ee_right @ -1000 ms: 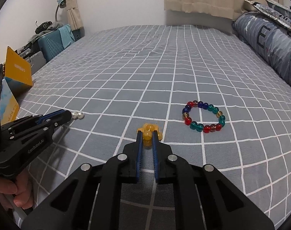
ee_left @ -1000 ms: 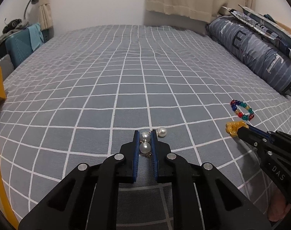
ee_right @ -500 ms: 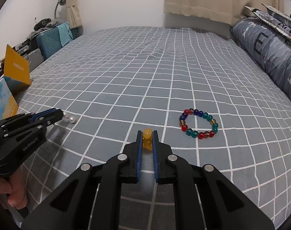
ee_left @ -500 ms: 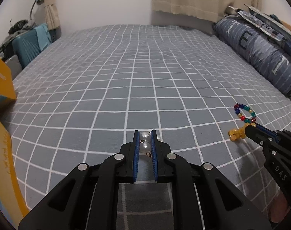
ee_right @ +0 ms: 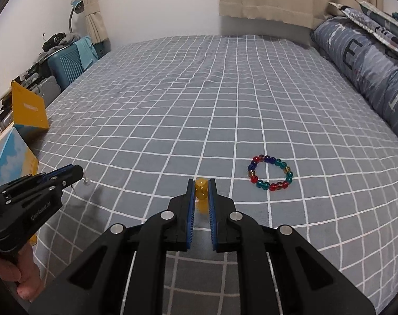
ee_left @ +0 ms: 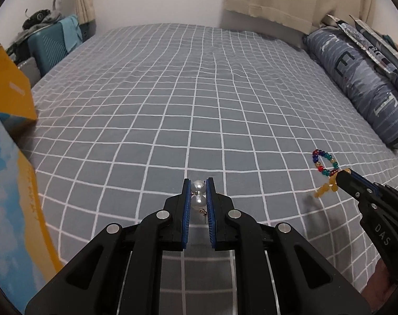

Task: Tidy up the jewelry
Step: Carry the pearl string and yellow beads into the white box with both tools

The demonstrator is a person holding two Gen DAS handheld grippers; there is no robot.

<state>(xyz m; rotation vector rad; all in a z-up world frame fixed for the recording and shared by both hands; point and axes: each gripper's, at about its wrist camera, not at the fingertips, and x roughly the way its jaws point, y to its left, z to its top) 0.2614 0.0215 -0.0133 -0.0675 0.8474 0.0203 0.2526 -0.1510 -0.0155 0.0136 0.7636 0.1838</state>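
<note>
My left gripper (ee_left: 199, 187) is shut on a pearl piece (ee_left: 198, 201), two white pearls with a small gold fitting, lifted off the grey checked bedspread (ee_left: 199, 99). In the right wrist view this left gripper (ee_right: 79, 174) shows at the left with a pearl (ee_right: 87, 181) hanging from its tip. My right gripper (ee_right: 201, 187) is shut on a yellow bead piece (ee_right: 201, 193), also raised above the bed; in the left wrist view the same right gripper (ee_left: 341, 177) shows at the right with the yellow beads (ee_left: 326, 189) dangling. A multicoloured bead bracelet (ee_right: 271, 172) lies flat on the bedspread to the right.
A blue and yellow box (ee_left: 12, 197) stands at the bed's left edge, its yellow lid (ee_right: 28, 110) upright. A long blue pillow (ee_right: 366, 71) lies along the right side. A teal suitcase (ee_right: 67, 63) and clutter stand beyond the left edge. A hand (ee_right: 28, 281) holds the left gripper.
Both grippers have risen off the bedspread, each carrying its piece. The pearls and the yellow beads, which rested on the bed a second ago, now hang above it.
</note>
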